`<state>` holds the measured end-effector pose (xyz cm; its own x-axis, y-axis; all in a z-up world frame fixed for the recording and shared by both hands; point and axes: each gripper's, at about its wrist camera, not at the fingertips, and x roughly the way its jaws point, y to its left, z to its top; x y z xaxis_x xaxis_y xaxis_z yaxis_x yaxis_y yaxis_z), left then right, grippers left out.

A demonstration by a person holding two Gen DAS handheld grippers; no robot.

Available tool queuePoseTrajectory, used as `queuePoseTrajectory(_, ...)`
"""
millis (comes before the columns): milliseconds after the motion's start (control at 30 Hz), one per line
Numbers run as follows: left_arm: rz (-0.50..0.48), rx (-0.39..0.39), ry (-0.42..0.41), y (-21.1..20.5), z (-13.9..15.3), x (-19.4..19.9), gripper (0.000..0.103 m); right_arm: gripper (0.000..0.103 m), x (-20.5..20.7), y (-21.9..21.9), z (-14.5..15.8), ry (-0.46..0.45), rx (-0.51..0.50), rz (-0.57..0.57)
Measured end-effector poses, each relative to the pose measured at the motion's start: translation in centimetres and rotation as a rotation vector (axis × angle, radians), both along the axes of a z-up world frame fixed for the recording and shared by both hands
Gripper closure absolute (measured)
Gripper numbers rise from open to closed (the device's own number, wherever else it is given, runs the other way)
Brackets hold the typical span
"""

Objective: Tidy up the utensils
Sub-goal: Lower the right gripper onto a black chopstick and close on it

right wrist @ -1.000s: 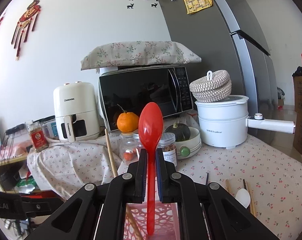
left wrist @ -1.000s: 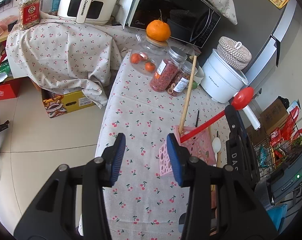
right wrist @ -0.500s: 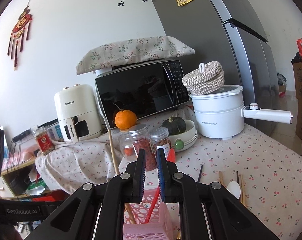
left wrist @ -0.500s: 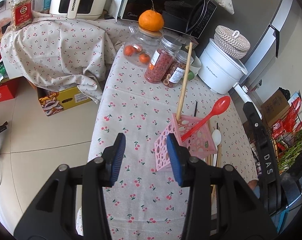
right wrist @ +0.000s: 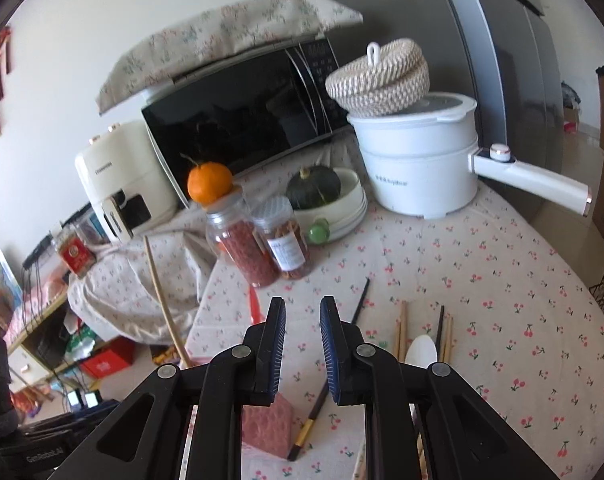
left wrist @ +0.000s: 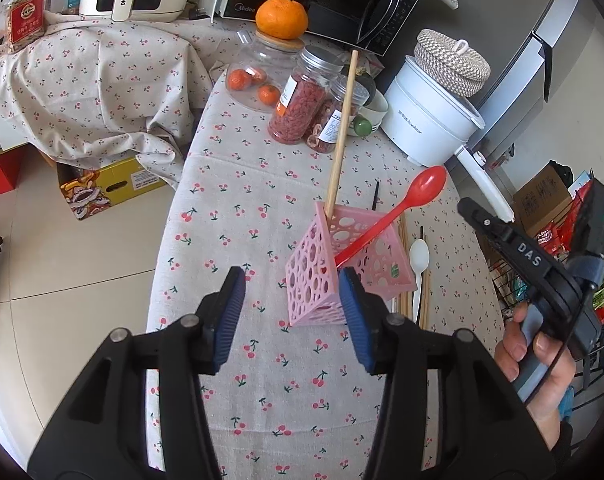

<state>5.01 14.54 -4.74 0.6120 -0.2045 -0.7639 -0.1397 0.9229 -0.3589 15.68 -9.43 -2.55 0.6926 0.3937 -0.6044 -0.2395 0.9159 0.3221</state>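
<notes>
Your left gripper (left wrist: 292, 312) hangs over the near part of the cherry-print tablecloth (left wrist: 230, 208) with its jaws spread wide and nothing between them. Just beyond its right finger stands the pink holder (left wrist: 342, 268), a perforated square basket (its near corner sits right at that blue pad, though you cannot tell whether they touch). A long wooden chopstick (left wrist: 342, 128) leans out of its far corner, and the red spoon (left wrist: 398, 212) rests inside, its bowl tilted out to the right. Beside the holder, on the cloth, lie a white spoon (left wrist: 419, 254) and more chopsticks (right wrist: 402, 330). Your right gripper (right wrist: 302, 344) hovers above them, jaws parted a little, gripping nothing.
</notes>
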Motion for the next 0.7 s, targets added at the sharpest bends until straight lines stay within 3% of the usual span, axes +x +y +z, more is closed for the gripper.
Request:
queuePoseTrajectory(133, 0.003, -0.020, 0.023, 0.2, -0.3, 0.1, 0.047, 0.085, 4.0, 0.3, -3.7, 0.204, -0.075, 0.085)
queuePoseTrajectory(233, 0.003, -0.022, 0.028, 0.2, -0.3, 0.1, 0.045, 0.085, 6.2, 0.6, -6.4, 0.292, -0.077, 0.121)
queuePoseTrajectory(467, -0.011, -0.020, 0.035, 0.2, -0.5, 0.2, 0.045, 0.086, 9.5, 2.1, -11.1, 0.372, -0.108, 0.148)
queuePoseTrajectory(700, -0.022, -0.021, 0.042, -0.1, -0.7, 0.5, 0.045, 0.086, 10.6, 3.2, -12.7, 0.371, -0.160, 0.140)
